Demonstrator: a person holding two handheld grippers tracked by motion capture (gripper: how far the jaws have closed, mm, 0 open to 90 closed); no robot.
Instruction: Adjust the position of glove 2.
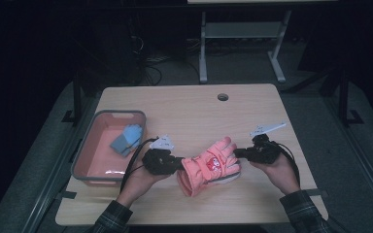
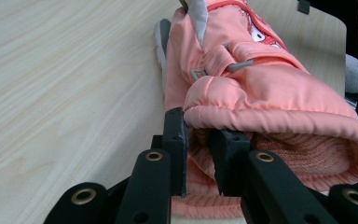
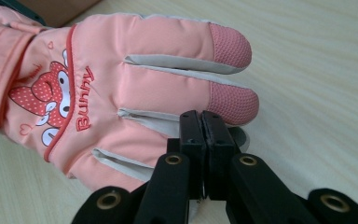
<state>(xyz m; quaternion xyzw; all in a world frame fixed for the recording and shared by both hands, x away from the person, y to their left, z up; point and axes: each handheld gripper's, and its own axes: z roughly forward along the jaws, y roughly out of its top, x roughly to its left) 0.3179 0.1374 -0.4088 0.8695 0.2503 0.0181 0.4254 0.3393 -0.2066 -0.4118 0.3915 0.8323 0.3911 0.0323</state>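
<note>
- Two hand-held grippers work on one pink glove (image 1: 209,166), which lies on the bench (image 1: 189,109) between them, near the front edge.
- The left hand-held gripper (image 1: 175,162) is at the cuff end of the glove. In the left gripper view, its jaws are closed on the padded rim of the cuff (image 2: 223,116): one jaw is outside the rim and the other is inside the opening.
- The right hand-held gripper (image 1: 237,153) is at the finger end. In the right gripper view, its jaws are pressed together at the tip of one glove finger (image 3: 235,135); the pads are almost touching, with only thin material between them.
- The glove is stretched from cuff to fingertips, with its back side facing up.
- On the back of the glove, the word "Bunny" (image 3: 85,98) is written in red letters, beside a red cartoon figure with white dots (image 3: 39,100).
- A grey and pink basket (image 1: 85,177) stands on the left part of the bench, well apart from the glove, and a blue glove (image 1: 126,139) lies inside it.
</note>
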